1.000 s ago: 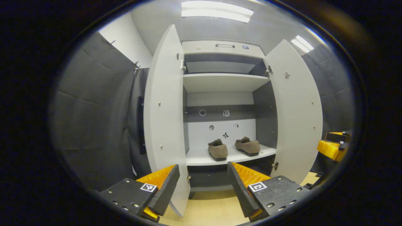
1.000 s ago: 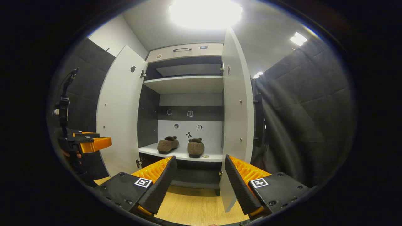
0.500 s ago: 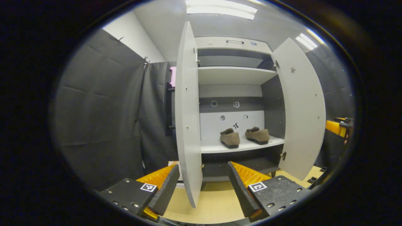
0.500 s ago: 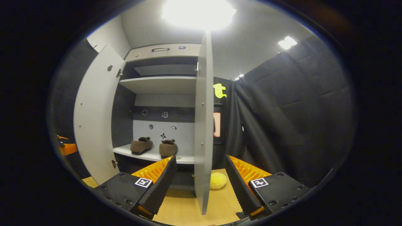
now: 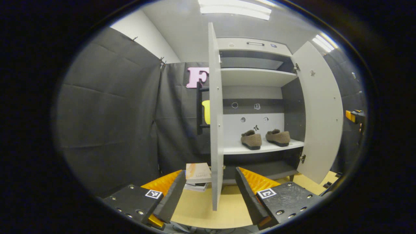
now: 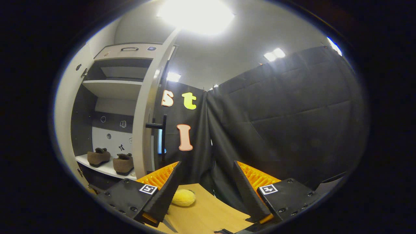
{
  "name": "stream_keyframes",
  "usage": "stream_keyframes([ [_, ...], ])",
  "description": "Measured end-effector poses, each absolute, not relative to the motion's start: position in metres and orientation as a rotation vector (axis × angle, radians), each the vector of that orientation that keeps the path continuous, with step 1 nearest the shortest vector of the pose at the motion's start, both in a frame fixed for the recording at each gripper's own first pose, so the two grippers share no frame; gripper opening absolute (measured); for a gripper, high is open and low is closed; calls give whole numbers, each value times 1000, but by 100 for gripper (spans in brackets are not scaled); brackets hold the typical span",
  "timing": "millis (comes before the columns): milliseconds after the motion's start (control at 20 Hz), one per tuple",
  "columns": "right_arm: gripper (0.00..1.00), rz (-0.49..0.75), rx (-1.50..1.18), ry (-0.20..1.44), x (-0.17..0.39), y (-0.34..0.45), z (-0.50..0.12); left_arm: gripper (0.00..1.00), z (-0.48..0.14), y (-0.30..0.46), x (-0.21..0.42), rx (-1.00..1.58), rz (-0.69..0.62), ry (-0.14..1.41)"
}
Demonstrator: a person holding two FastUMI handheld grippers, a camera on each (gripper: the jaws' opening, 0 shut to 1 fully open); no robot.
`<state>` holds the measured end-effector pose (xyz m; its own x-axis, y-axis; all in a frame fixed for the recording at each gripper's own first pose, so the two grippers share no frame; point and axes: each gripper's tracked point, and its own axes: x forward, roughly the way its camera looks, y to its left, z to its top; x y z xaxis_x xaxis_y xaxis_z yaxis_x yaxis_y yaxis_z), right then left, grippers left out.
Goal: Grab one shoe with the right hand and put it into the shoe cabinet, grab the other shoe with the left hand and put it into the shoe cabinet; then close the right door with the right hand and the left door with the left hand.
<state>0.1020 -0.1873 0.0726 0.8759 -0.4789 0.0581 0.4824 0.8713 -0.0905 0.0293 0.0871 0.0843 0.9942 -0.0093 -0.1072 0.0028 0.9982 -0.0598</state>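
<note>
on the cabinet's lower shelf (image 5: 260, 150) both shoes (image 5: 251, 139) (image 5: 278, 137) are sitting side by side, so the shoe steps look finished and the door-closing step is the one now being set up. the right tongs (image 6: 205, 182) are gaping empty just beside the outer face of the right door (image 6: 146, 107), near its dark handle (image 6: 162, 136), and the next move calls for pressing that panel inward. the left tongs (image 5: 210, 188) are gaping empty, straddling the left door (image 5: 215, 123) edge-on, with bare floor (image 5: 201, 208) giving swing room, though books (image 5: 198, 174) are lying just outside it.

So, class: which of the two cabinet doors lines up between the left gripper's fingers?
The left door, seen edge-on; the right door stands off to the side.
</note>
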Motion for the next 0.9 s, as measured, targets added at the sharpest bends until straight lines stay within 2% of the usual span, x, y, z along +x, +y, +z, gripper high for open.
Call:
stream_keyframes([
  [250,98,-500,-82,12,129,-187,59,90,84,102,28,-57,25,110],
  [300,96,-508,-85,25,130,-186,56,90,84,103,29,-54,29,111],
  [350,95,-511,-97,8,129,-184,60,94,84,104,29,-50,32,109],
  [500,91,-492,-139,14,129,-175,61,94,85,104,31,-50,33,104],
  [550,91,-486,-144,12,128,-172,62,90,85,105,30,-52,33,104],
  [600,92,-475,-144,18,128,-168,62,90,85,104,30,-55,34,103],
  [650,94,-461,-139,14,127,-163,63,94,84,104,30,-57,37,101],
  [700,92,-444,-136,17,128,-156,62,90,84,104,30,-62,37,100],
  [800,92,-407,-136,16,130,-140,61,90,84,104,30,-69,38,101],
  [850,92,-391,-137,13,131,-133,62,94,84,104,30,-72,39,102],
  [900,94,-375,-136,14,132,-126,61,94,84,104,30,-75,41,104],
])
